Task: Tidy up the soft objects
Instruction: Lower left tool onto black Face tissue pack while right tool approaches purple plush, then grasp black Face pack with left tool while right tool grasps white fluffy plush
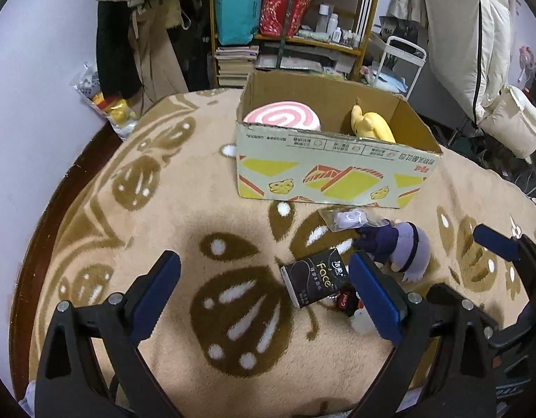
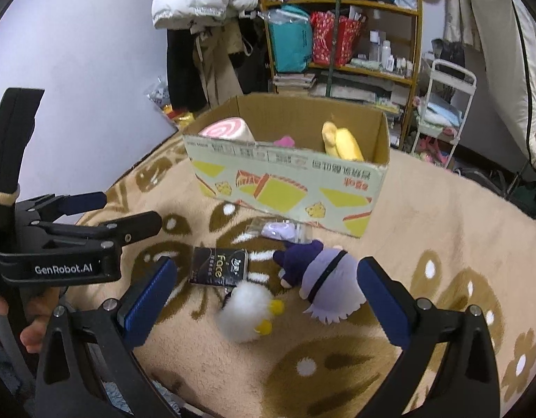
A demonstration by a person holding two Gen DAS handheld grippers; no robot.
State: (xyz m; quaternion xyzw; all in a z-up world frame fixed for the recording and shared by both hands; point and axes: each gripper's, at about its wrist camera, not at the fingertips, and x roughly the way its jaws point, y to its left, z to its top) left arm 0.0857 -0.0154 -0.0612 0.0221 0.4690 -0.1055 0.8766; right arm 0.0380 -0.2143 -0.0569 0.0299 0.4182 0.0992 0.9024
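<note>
While both grippers hover over the beige, brown-patterned fleece blanket (image 2: pixel 442 216), nothing is held. The left gripper (image 1: pixel 264 292) has its blue-padded fingers spread wide over bare blanket, with the black "Face" tissue pack (image 1: pixel 315 280) just inside its right finger. The right gripper (image 2: pixel 266 303) also has its fingers spread wide; between them lie the fluffy white plush with yellow feet (image 2: pixel 245 308) and the purple-and-lilac plush doll (image 2: pixel 323 278), neither pinched. Beyond these, the open printed cardboard box (image 2: pixel 296 188) holds a pink-and-white swirl roll cushion (image 1: pixel 283 116) at its left and a yellow plush (image 1: pixel 372 125) at its right. A small clear bag with a lilac item (image 2: pixel 282 231) lies near the box front.
</note>
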